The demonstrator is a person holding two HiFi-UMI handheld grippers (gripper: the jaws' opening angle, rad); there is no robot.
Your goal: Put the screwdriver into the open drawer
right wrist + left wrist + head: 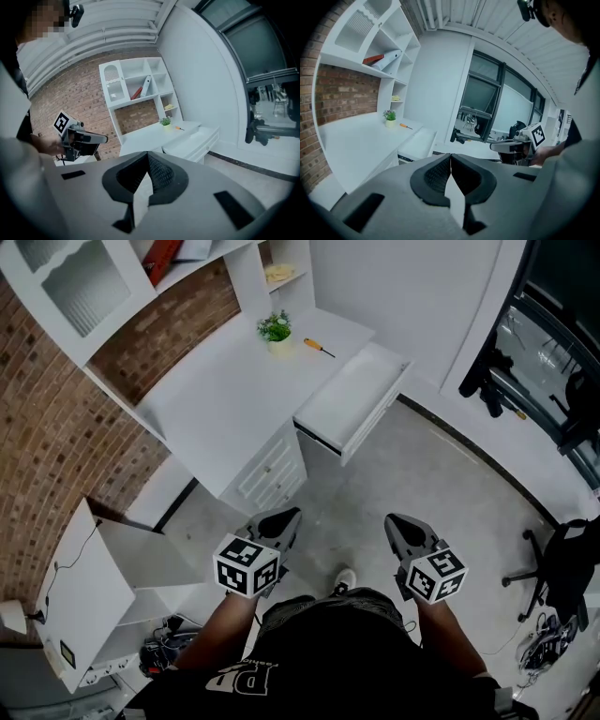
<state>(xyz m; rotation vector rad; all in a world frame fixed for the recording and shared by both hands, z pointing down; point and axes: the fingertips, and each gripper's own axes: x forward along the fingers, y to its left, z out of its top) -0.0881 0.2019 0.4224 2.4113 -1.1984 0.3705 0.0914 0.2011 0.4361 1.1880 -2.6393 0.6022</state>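
The screwdriver (318,347), orange-handled, lies on the white desk (216,390) to the right of a small potted plant (276,331). The open drawer (352,399) sticks out of the desk's right end, below the screwdriver in the head view. Both grippers are held low over the floor, well short of the desk. My left gripper (289,515) is shut and empty, and my right gripper (394,520) is shut and empty too. The left gripper view shows the screwdriver (405,126) and drawer (417,143) far ahead on the left. In the right gripper view the screwdriver (178,128) lies beyond the drawer (194,140).
A low white cabinet with its door open (84,596) stands at the lower left, with cables (164,652) on the floor beside it. An office chair (562,568) is at the right and dark exercise equipment (525,381) by the window. Grey floor lies between me and the desk.
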